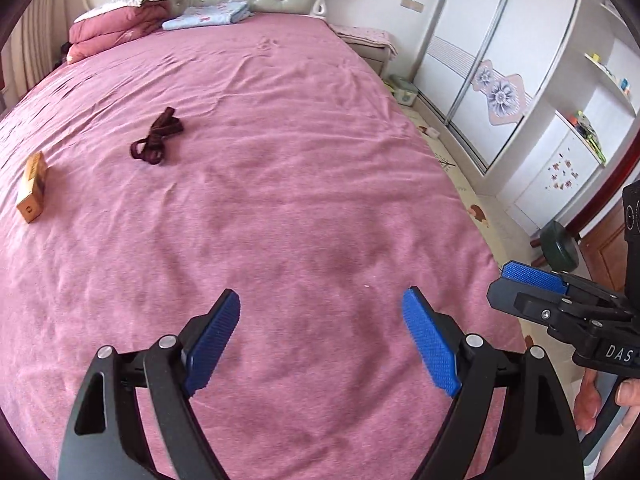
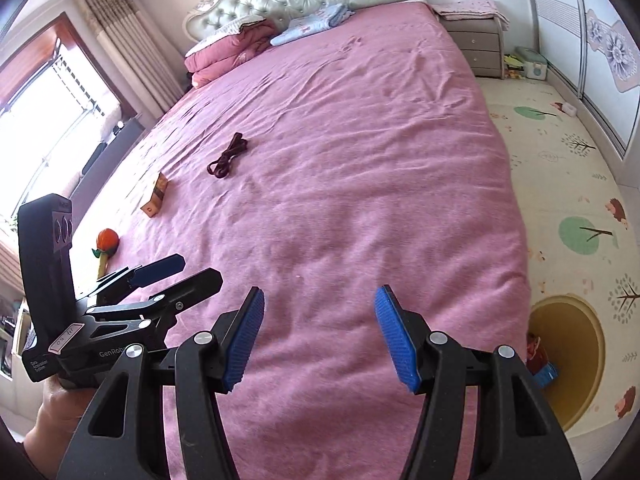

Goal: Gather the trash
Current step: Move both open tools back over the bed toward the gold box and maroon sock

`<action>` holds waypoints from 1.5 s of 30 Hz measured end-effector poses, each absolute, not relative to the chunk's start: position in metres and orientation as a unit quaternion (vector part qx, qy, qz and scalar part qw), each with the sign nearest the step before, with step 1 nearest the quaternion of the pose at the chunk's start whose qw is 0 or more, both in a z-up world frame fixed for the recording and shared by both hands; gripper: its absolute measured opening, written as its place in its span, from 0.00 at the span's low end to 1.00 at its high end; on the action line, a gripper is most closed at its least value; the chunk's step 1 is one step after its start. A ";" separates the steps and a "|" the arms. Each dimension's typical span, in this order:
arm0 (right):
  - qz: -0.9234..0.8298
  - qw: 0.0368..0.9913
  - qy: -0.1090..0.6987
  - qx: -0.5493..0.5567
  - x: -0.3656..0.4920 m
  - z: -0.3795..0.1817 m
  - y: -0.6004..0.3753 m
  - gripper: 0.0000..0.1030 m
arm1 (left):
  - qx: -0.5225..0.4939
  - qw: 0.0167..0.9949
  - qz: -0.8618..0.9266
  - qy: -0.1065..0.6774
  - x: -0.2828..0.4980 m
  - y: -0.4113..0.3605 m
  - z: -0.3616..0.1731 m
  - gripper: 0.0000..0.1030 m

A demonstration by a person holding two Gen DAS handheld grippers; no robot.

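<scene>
A small tan cardboard box (image 1: 32, 188) lies on the pink bed at the left; it also shows in the right wrist view (image 2: 157, 196). A dark maroon cord (image 1: 157, 136) lies bunched beyond it, also in the right wrist view (image 2: 229, 156). An orange toy with a stem (image 2: 106, 245) lies near the bed's left edge. A yellow bin (image 2: 576, 360) stands on the floor right of the bed, with wrappers inside. My left gripper (image 1: 322, 334) is open and empty above the bed's near end. My right gripper (image 2: 320, 330) is open and empty beside it.
The pink bedspread (image 1: 300, 160) covers the whole bed. Folded pink quilts (image 1: 116, 28) and a blue cloth (image 1: 208, 16) lie by the tufted headboard. A nightstand (image 2: 476, 44), a patterned floor mat (image 2: 560, 152) and a sliding wardrobe (image 1: 500, 60) are to the right. A window is at the left.
</scene>
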State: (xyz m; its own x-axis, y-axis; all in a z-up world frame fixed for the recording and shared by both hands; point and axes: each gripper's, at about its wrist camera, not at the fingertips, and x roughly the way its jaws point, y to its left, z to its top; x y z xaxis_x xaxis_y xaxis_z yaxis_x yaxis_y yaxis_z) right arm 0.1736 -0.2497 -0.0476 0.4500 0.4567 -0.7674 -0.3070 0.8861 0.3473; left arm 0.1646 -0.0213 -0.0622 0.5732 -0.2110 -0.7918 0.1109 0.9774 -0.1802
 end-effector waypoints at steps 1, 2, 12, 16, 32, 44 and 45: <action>0.230 0.847 0.474 0.076 0.175 -0.048 -0.240 0.56 | -0.058 0.887 -0.084 0.451 0.165 -0.012 -0.061 0.81; 0.236 0.845 0.474 0.072 0.178 -0.047 -0.230 0.56 | -0.060 0.888 -0.077 0.449 0.165 -0.002 -0.061 0.81; 0.274 0.834 0.478 0.040 0.206 -0.049 -0.140 0.56 | -0.079 0.898 -0.018 0.432 0.175 0.081 -0.054 0.81; 0.287 0.830 0.477 0.034 0.221 -0.052 -0.104 0.56 | -0.082 0.900 0.016 0.427 0.185 0.115 -0.055 0.81; 0.322 0.813 0.485 0.004 0.282 -0.075 0.008 0.56 | -0.123 0.892 0.108 0.421 0.236 0.238 -0.071 0.81; 0.316 0.811 0.493 -0.007 0.320 -0.095 0.033 0.56 | -0.142 0.882 0.137 0.428 0.294 0.284 -0.089 0.81; 0.315 0.811 0.493 -0.007 0.323 -0.096 0.033 0.56 | -0.145 0.880 0.141 0.429 0.299 0.288 -0.090 0.81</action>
